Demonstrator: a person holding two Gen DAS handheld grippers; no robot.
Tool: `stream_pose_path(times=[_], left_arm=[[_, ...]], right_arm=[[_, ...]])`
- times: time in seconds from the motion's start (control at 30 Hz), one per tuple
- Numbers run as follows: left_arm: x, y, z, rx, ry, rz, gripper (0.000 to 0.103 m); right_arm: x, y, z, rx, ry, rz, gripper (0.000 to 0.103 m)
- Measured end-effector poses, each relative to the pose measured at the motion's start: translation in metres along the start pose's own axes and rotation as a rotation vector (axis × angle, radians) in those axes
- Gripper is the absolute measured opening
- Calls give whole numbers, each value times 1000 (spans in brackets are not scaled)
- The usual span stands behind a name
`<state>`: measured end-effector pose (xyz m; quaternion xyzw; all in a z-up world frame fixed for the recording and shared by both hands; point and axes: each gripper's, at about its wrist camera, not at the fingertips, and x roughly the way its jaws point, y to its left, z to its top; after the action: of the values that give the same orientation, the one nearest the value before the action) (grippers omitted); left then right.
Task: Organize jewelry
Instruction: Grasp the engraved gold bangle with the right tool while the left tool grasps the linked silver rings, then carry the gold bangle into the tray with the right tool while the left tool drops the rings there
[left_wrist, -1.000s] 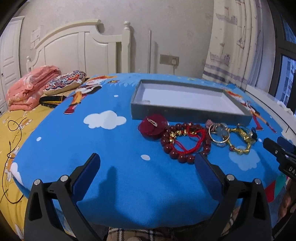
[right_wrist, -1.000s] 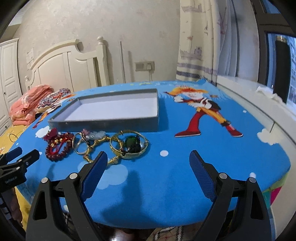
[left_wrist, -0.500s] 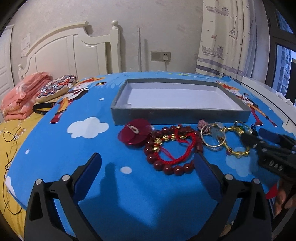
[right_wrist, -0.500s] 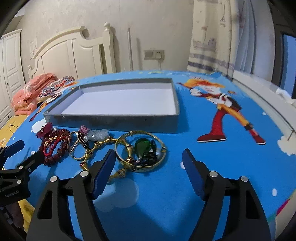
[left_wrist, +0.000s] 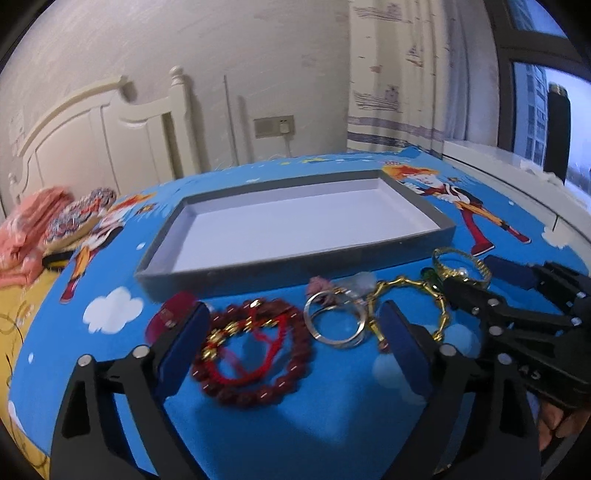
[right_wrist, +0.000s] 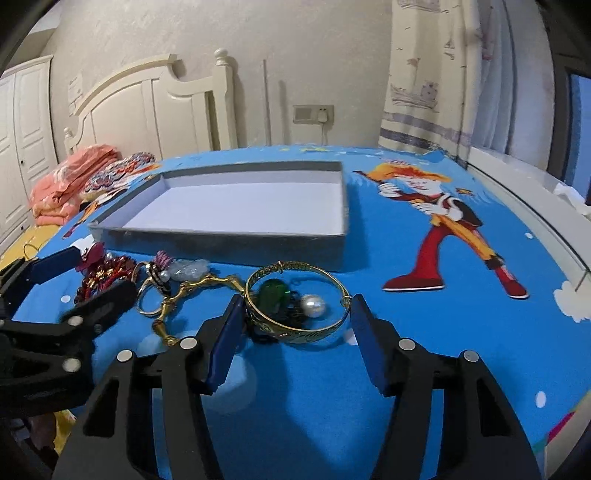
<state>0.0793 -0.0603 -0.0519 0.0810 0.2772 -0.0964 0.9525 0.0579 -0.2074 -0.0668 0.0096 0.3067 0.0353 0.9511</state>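
A row of jewelry lies on the blue cartoon cloth in front of an empty grey tray (left_wrist: 421, 206) (right_wrist: 229, 242). My left gripper (left_wrist: 291, 347) is open, its fingers either side of a red bead bracelet (left_wrist: 255, 354) and a silver ring (left_wrist: 334, 321). A gold chain (left_wrist: 410, 291) lies right of them. My right gripper (right_wrist: 295, 332) is open, its fingers either side of a gold bangle (right_wrist: 295, 295) that encloses a green stone (right_wrist: 271, 291) and a pearl (right_wrist: 313, 305). The right gripper also shows in the left wrist view (left_wrist: 491, 284), beside the bangle (left_wrist: 461, 264).
A dark red disc (left_wrist: 170, 314) lies left of the beads. Folded pink cloth (right_wrist: 70, 181) and a patterned cushion (right_wrist: 118, 171) sit at the far left by the white headboard (right_wrist: 155, 107). A curtain (right_wrist: 436, 74) and window ledge run along the right.
Both grippers have moved forward and down to the jewelry. The left one now straddles the bead bracelet and ring; the right one now straddles the gold bangle. Both stay open.
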Motion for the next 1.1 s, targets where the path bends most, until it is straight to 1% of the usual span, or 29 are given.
stream_pose_path(times=[0.1,0.23,0.27,0.33,0.37,0.4,0.53,0.6,0.73,0.97,1.1], left_arm=[[6,-11,4,26,-2,-3,79],[13,-21,6,32,20,-20,64],[15,-23,5,32,25,-20,61],[19,-28,5,39,38,-14,45],[20,-29,4,39,42,-7,41],[20,-28,2,29,40,2,40],[16,-24,-3,-16,20,7,40],[14,-25,-5,-23,12,9,40],[8,-26,-10,-62,0,4,39],[2,-20,-8,-126,-14,-11,40],[-12,-9,-4,-152,-59,9,40]], right_arm=[[-7,-6,-1,6,-24,-18,56],[-11,-11,-4,4,-30,-26,56],[-11,-12,-4,6,-30,-25,56],[-11,-14,-6,14,-29,-21,56],[-11,-15,-7,17,-29,-22,56],[-12,-16,-7,18,-30,-21,56],[-16,-15,-8,14,-40,-20,56],[-17,-15,-9,12,-44,-22,56],[-20,-13,-10,11,-50,-27,56],[-29,-5,-8,-24,-69,-49,56],[-35,3,-4,-45,-87,-50,56]])
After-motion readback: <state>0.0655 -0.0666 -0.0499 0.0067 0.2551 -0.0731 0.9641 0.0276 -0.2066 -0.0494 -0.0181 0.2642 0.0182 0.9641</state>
